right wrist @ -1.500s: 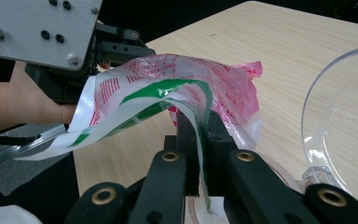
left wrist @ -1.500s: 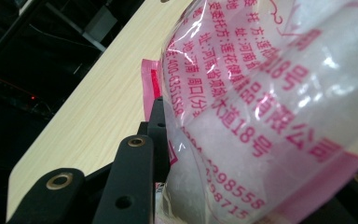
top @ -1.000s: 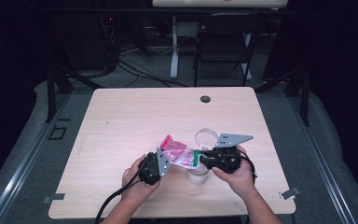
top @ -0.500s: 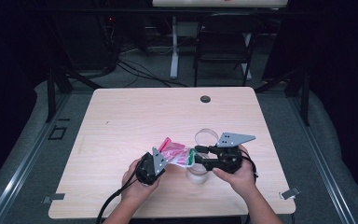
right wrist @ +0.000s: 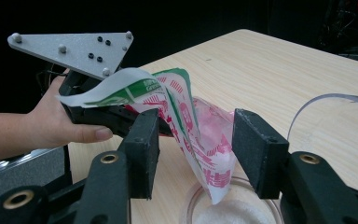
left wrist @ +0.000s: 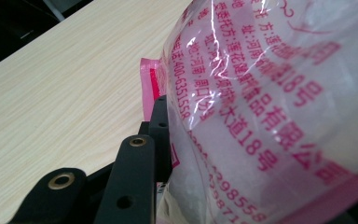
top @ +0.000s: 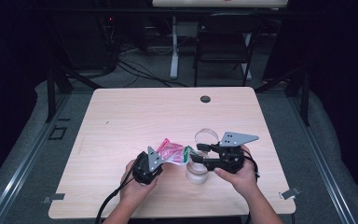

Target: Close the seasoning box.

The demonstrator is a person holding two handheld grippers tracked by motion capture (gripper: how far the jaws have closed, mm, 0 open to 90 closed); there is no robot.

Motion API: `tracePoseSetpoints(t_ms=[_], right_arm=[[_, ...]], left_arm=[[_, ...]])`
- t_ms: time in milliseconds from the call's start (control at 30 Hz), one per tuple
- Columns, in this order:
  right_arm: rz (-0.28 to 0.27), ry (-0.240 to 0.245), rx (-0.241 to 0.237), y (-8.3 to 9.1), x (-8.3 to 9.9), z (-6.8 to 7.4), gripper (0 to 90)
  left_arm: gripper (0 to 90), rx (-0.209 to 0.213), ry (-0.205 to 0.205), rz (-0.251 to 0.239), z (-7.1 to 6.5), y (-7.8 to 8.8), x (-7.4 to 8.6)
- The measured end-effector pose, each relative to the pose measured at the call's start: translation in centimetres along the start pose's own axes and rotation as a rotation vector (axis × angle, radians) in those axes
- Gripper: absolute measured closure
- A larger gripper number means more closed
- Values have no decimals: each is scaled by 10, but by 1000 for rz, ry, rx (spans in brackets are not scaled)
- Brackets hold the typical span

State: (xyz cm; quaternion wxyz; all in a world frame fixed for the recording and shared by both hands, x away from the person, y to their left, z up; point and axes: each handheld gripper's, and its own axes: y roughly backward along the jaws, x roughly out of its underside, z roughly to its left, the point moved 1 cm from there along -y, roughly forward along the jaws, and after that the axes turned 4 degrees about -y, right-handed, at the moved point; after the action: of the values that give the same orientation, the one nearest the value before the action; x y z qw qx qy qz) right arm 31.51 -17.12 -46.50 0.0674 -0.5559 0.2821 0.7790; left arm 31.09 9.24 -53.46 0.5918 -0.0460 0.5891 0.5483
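Observation:
A pink, white and green plastic bag (top: 172, 151) of white powder hangs tilted above the table, and my left gripper (top: 164, 158) is shut on its left end. In the left gripper view the bag (left wrist: 261, 93) presses against one black finger (left wrist: 161, 126). My right gripper (top: 196, 153) has just been opening its jaws. The bag's lower corner (right wrist: 200, 135) hangs between them, and the right gripper (right wrist: 196, 149) is open, its pads off the bag. That corner points down into a clear round container (right wrist: 237, 210) of white powder, seen also in the high view (top: 197, 173).
A clear round lid (top: 206, 136) lies on the wooden table (top: 144, 112) just beyond the right gripper. A dark round grommet (top: 205, 99) sits near the table's far edge. A chair (top: 223, 46) and cables stand behind the table.
The right gripper's jaws have spread apart and let go of the bag's corner. The left gripper still holds the bag, and both hands stay about where they were.

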Motion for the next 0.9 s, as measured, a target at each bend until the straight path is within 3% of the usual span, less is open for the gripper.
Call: tracePoseSetpoints(t_ms=[367,900], right_arm=[[-35,-6,9,8,-3,-1,516],[-51,-24,22,11,-2,-5,507]], left_arm=[[712,6,58,-13,9,5,5],[712,-56,101,-5,35,27,25]])
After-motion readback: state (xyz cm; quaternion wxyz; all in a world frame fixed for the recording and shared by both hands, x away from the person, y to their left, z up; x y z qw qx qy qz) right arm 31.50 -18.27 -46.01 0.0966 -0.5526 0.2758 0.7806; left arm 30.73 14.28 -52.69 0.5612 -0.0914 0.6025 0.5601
